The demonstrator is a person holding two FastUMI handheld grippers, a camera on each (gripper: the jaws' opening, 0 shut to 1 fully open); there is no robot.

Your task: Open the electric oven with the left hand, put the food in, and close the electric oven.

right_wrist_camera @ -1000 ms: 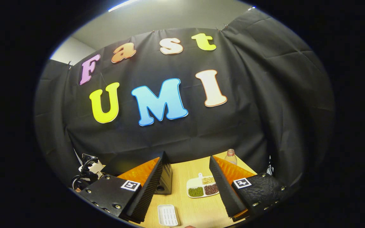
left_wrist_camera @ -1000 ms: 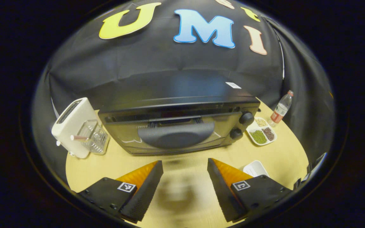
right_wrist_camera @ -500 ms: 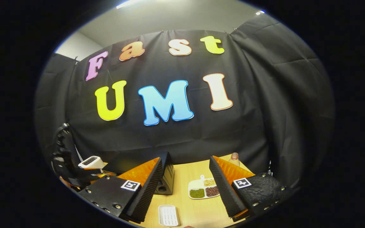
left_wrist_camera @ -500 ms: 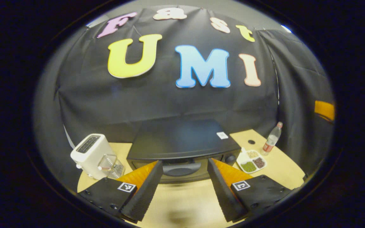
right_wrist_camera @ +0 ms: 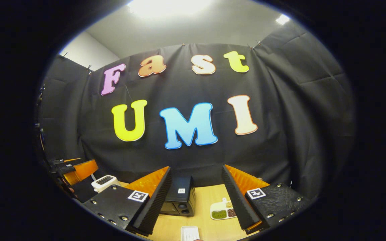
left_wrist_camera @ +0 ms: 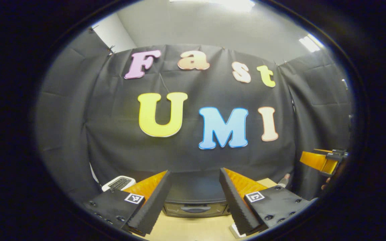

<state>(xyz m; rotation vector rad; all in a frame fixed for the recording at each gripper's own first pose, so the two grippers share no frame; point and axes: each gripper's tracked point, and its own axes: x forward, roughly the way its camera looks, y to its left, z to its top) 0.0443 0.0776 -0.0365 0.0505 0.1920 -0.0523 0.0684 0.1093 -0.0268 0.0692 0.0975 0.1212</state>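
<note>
Black cloth is hanging all along the back of the booth, and a pale wooden table [right_wrist_camera: 209, 227] is sitting in front of it. On the table, the black electric oven with its door shut [left_wrist_camera: 194, 201] is standing near the cloth. In the left gripper view it is sitting straight ahead, between the two fingers. In the right gripper view the oven [right_wrist_camera: 179, 201] is standing a little to the left.

The left gripper [left_wrist_camera: 193, 201] is hanging in the air, well back from the oven. Its black and orange fingers are standing wide apart and are holding nothing. The right gripper [right_wrist_camera: 194, 201] is hanging above the table too, with its fingers wide apart and nothing between them.

A white toaster [left_wrist_camera: 119, 183] is standing to the left of the oven. A white plate with three little heaps of green, brown and yellow beans [right_wrist_camera: 223, 211] is lying to the right of the oven. A small white ridged tray [right_wrist_camera: 189, 232] is lying on the table near the bottom edge of the right gripper view. I cannot tell if anything is on it.
</note>
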